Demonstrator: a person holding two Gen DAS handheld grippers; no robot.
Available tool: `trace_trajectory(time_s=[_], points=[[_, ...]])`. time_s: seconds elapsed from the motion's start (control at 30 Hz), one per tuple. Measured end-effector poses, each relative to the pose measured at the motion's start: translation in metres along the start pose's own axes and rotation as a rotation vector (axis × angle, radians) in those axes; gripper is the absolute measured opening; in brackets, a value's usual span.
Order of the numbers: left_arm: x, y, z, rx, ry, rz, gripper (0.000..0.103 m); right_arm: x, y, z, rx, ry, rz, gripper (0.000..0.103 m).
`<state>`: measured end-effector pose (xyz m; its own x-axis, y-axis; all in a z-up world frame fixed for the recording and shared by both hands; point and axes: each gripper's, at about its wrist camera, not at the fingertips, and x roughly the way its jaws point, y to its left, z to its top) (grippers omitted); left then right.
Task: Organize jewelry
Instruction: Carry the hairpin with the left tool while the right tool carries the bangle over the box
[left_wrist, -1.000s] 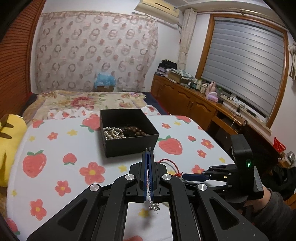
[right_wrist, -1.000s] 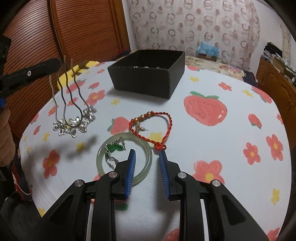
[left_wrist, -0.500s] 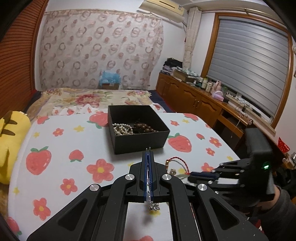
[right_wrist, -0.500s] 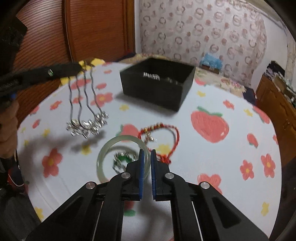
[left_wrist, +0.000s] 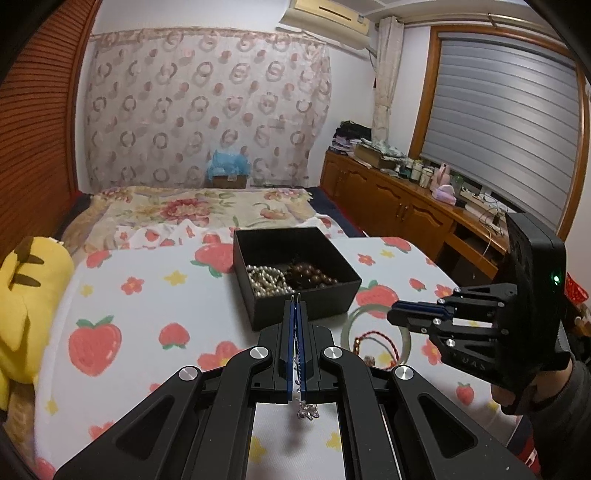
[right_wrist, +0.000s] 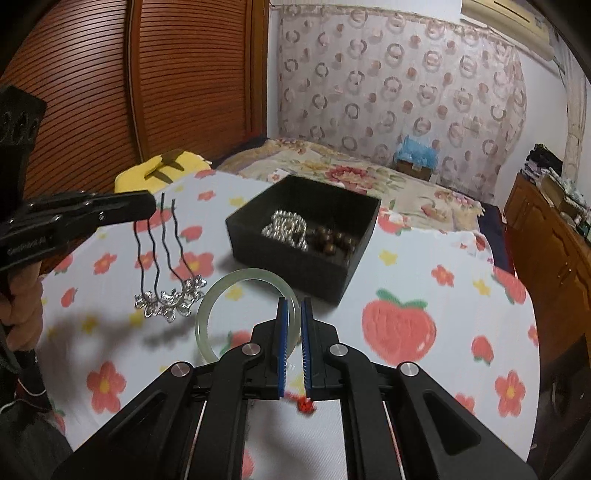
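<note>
My left gripper (left_wrist: 296, 306) is shut on silver flower hairpins (right_wrist: 168, 291), which hang from it above the cloth; it also shows in the right wrist view (right_wrist: 147, 206). My right gripper (right_wrist: 293, 306) is shut on the rim of a pale green jade bangle (right_wrist: 221, 295) and holds it lifted in front of the black jewelry box (right_wrist: 295, 258). The box (left_wrist: 303, 306) holds a pearl strand (left_wrist: 264, 278) and dark wooden beads (left_wrist: 310, 275). A red cord bracelet (left_wrist: 376, 343) lies on the cloth below the bangle (left_wrist: 354, 317).
The table has a white cloth (left_wrist: 129, 314) with strawberries and flowers. A yellow plush toy (left_wrist: 26, 295) sits at the left edge. A bed (left_wrist: 192, 210) lies behind the table, and wooden cabinets (left_wrist: 406, 210) run along the right wall.
My right gripper closed on the jade bangle and lifted it off the cloth toward the box. My left gripper kept hold of the hairpins and moved closer to the box.
</note>
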<state>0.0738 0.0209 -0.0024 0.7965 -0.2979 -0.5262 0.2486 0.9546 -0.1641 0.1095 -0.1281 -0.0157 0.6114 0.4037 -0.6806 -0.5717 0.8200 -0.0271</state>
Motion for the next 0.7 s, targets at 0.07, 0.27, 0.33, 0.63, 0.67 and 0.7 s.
trace_trajectory(time_s=[0.07,0.27,0.33,0.63,0.67,0.7], points=[[0.001,0.0,0.005,0.003,-0.005,-0.001,0.001,0.004,-0.004,0.009,0.003,-0.007,-0.009,0.008],[0.003,-0.004,0.023,0.027,-0.027,0.009,0.001,0.007,-0.021,0.024,0.029,-0.029,-0.029,0.008],[0.003,-0.005,0.028,0.032,-0.032,0.011,0.001,0.007,-0.024,0.027,0.034,-0.035,-0.033,0.008],[0.016,-0.009,0.052,0.05,-0.043,0.013,0.001,0.01,-0.038,0.035,0.053,-0.048,-0.057,0.008],[0.017,-0.01,0.054,0.053,-0.044,0.015,0.001,0.01,-0.04,0.035,0.056,-0.049,-0.058,0.008],[0.018,-0.01,0.058,0.057,-0.046,0.017,0.001,0.01,-0.042,0.034,0.059,-0.049,-0.058,0.008]])
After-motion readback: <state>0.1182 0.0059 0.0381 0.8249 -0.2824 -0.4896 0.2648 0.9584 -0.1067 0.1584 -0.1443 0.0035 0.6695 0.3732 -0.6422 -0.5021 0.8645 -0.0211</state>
